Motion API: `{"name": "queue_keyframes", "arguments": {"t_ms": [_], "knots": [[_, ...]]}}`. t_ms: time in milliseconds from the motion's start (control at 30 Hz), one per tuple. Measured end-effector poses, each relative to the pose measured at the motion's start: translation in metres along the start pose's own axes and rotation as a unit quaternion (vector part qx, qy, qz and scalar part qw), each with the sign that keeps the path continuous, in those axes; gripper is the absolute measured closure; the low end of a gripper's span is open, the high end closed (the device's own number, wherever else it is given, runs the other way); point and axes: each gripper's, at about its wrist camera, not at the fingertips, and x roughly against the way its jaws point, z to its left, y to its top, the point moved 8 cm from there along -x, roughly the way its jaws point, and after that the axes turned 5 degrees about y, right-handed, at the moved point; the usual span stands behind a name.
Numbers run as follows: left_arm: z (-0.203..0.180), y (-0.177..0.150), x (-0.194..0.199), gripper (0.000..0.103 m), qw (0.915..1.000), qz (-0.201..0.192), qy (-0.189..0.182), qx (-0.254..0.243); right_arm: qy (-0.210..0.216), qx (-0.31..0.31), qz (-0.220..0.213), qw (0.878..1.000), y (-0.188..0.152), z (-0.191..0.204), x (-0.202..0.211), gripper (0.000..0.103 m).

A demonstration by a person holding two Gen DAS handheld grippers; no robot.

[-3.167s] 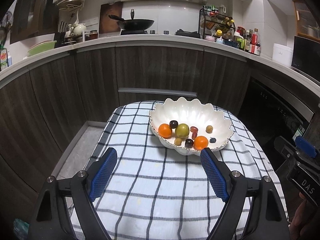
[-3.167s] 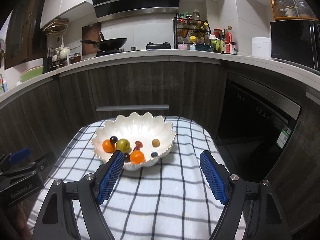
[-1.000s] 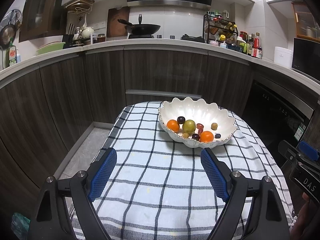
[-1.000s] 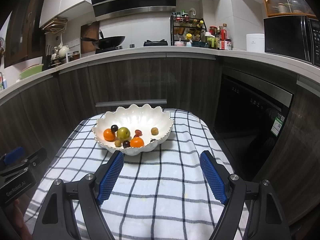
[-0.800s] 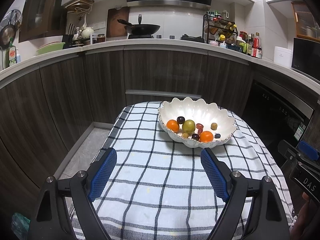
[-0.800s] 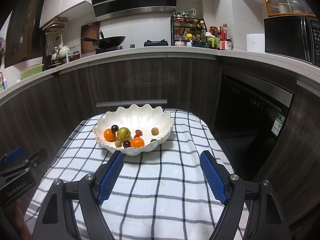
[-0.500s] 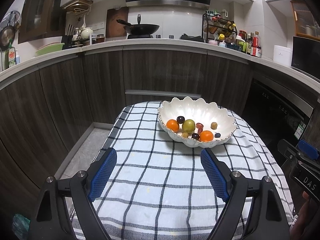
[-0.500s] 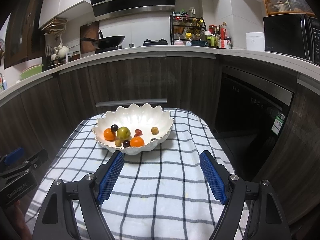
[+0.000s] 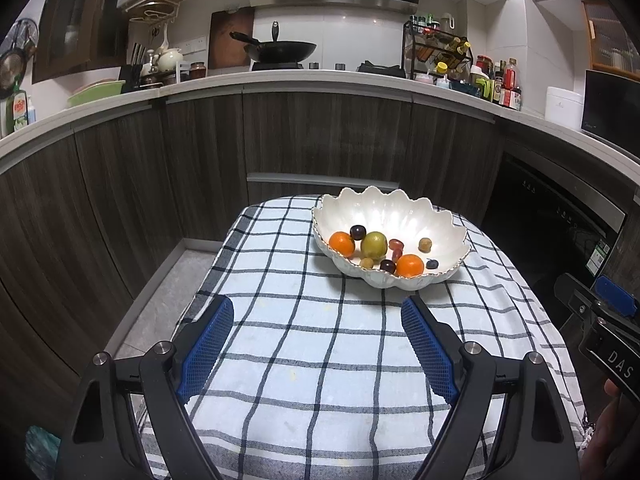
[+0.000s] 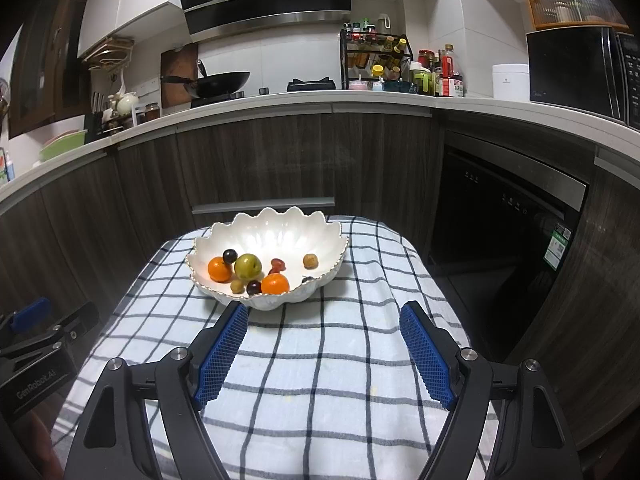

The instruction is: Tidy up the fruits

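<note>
From the left wrist, the left gripper (image 9: 316, 312) hangs over the blue-and-white checked cloth (image 9: 280, 360), jaws released with nothing between them. The fruits sit together in the white scalloped ceramic bowl (image 9: 440, 216) at the far end of the cloth: two oranges (image 9: 409, 265), a green round fruit (image 9: 373, 244) and small dark ones, so gathering looks done.

From the right wrist, the right gripper (image 10: 324, 316) is likewise parted and empty, well short of the bowl, probably held clear to avoid knocking it.
</note>
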Motion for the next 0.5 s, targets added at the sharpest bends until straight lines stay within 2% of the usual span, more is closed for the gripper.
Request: {"name": "queue_keyframes", "arguments": {"t_ms": [500], "knots": [[-0.001, 0.0008, -0.0014, 0.017, 1.0, 0.0, 0.002, -0.003, 0.001, 0.0, 0.001, 1.0, -0.0006, -0.0002, -0.0005, 0.024]]}}
